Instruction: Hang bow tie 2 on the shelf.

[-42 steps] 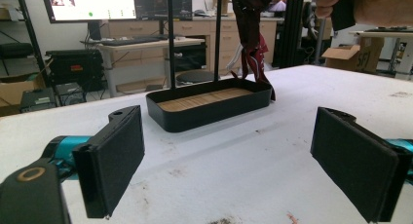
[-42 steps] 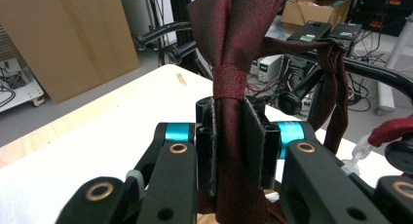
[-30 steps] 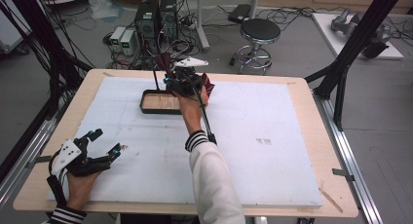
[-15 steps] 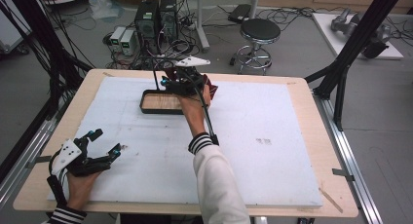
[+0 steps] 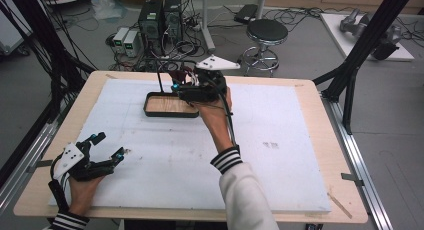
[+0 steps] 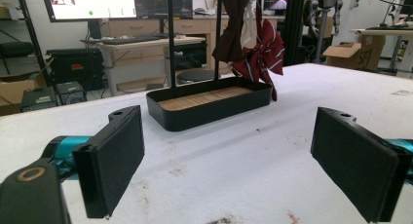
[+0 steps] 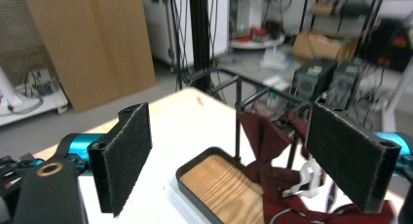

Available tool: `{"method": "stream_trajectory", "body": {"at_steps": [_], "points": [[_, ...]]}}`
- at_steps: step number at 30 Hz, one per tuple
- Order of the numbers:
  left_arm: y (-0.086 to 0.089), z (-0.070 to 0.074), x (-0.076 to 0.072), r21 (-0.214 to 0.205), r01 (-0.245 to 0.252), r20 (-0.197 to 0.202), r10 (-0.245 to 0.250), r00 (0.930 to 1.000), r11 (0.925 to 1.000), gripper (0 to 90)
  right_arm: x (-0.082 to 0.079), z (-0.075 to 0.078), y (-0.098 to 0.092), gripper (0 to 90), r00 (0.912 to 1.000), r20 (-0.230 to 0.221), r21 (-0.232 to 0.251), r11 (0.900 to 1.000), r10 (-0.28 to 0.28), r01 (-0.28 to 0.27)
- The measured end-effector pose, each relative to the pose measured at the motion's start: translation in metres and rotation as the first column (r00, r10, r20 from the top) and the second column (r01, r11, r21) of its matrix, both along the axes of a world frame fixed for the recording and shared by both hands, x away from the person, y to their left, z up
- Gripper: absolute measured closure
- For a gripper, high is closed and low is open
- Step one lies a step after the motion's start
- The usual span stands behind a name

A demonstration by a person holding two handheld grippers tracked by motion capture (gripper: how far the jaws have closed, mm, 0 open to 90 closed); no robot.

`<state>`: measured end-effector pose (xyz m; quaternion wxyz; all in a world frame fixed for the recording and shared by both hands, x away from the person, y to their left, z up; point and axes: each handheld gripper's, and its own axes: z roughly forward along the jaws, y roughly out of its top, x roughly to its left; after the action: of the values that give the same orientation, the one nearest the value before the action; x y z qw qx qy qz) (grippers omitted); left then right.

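Dark red striped bow tie hung from black rack over black wood-floored tray. Right gripper held above tray's right end, jaws just opening, wide apart, nothing between. Left gripper rested well nearer than tray, jaws apart, empty.

Counter: pale wood top, mostly covered by a white sheet, lightly smudged. Black tray with a wood-lined floor sits directly on the sheet, far side, left of centre. Left tool rests on the sheet's near-left corner.
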<state>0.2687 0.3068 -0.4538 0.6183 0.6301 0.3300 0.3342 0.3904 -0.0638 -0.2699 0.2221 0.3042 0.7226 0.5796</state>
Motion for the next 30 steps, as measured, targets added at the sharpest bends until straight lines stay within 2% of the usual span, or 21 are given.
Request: {"method": "stream_trajectory", "body": {"at_steps": [1,2,3,5,8,14,17,22,23,24,26,27,28,30], "points": [[0.000,0.000,0.000,0.000,0.000,-0.001,0.000,1.0000,1.0000,12.7,-0.005,0.000,-0.006,15.1,0.9999,0.009,-0.003,1.0000,-0.006,0.006],[0.000,0.000,0.000,0.001,0.000,0.000,0.000,1.0000,1.0000,12.7,-0.015,-0.001,-0.020,14.2,0.9998,0.013,-0.010,0.9998,-0.018,0.019],[0.000,0.000,0.000,0.001,0.000,0.002,0.000,1.0000,1.0000,12.7,-0.015,-0.001,-0.020,14.2,0.9998,0.013,-0.010,0.9998,-0.018,0.019],[0.000,0.000,0.000,0.002,-0.001,0.003,0.001,1.0000,1.0000,12.7,-0.033,-0.003,-0.044,13.9,0.9988,0.032,-0.009,0.9992,-0.038,0.039],[0.000,0.000,0.000,0.003,-0.001,0.004,0.001,1.0000,1.0000,12.7,-0.052,-0.008,-0.068,13.3,0.9963,0.052,-0.013,0.9975,-0.068,0.069],[0.000,0.000,-0.001,0.003,-0.001,0.007,0.001,1.0000,1.0000,12.7,-0.088,-0.028,-0.114,12.5,0.9872,0.078,-0.010,0.9901,-0.139,0.140],[-0.001,0.000,-0.001,0.007,-0.003,0.010,0.003,0.9999,1.0000,12.7,-0.101,-0.043,-0.132,12.1,0.9811,0.085,0.015,0.9848,-0.173,0.173],[-0.001,0.000,-0.001,0.007,-0.003,0.013,0.003,0.9999,1.0000,12.7,-0.117,-0.074,-0.159,11.9,0.9672,0.130,0.050,0.9756,-0.218,0.214],[-0.001,0.000,-0.001,0.005,-0.002,0.011,0.002,0.9999,1.0000,12.7,-0.117,-0.074,-0.159,11.9,0.9672,0.130,0.050,0.9756,-0.218,0.214],[-0.001,0.000,-0.001,0.001,-0.002,0.011,0.002,0.9999,1.0000,12.6,-0.124,-0.088,-0.168,11.9,0.9574,0.151,0.074,0.9686,-0.246,0.237],[0.000,0.000,-0.001,0.002,-0.003,0.012,0.003,0.9999,1.0000,12.6,-0.132,-0.103,-0.176,11.8,0.9492,0.170,0.115,0.9619,-0.265,0.248],[0.000,0.000,-0.001,0.002,-0.004,0.013,0.004,0.9999,1.0000,12.6,-0.134,-0.110,-0.179,11.8,0.9471,0.173,0.118,0.9603,-0.271,0.253],[0.000,0.000,-0.001,0.001,-0.003,0.013,0.003,0.9999,1.0000,12.6,-0.134,-0.110,-0.179,11.8,0.9471,0.173,0.118,0.9603,-0.271,0.253],[0.000,0.000,-0.001,0.002,-0.006,0.014,0.006,0.9999,1.0000,12.6,-0.138,-0.124,-0.184,11.8,0.9405,0.178,0.114,0.9553,-0.290,0.273]]}}
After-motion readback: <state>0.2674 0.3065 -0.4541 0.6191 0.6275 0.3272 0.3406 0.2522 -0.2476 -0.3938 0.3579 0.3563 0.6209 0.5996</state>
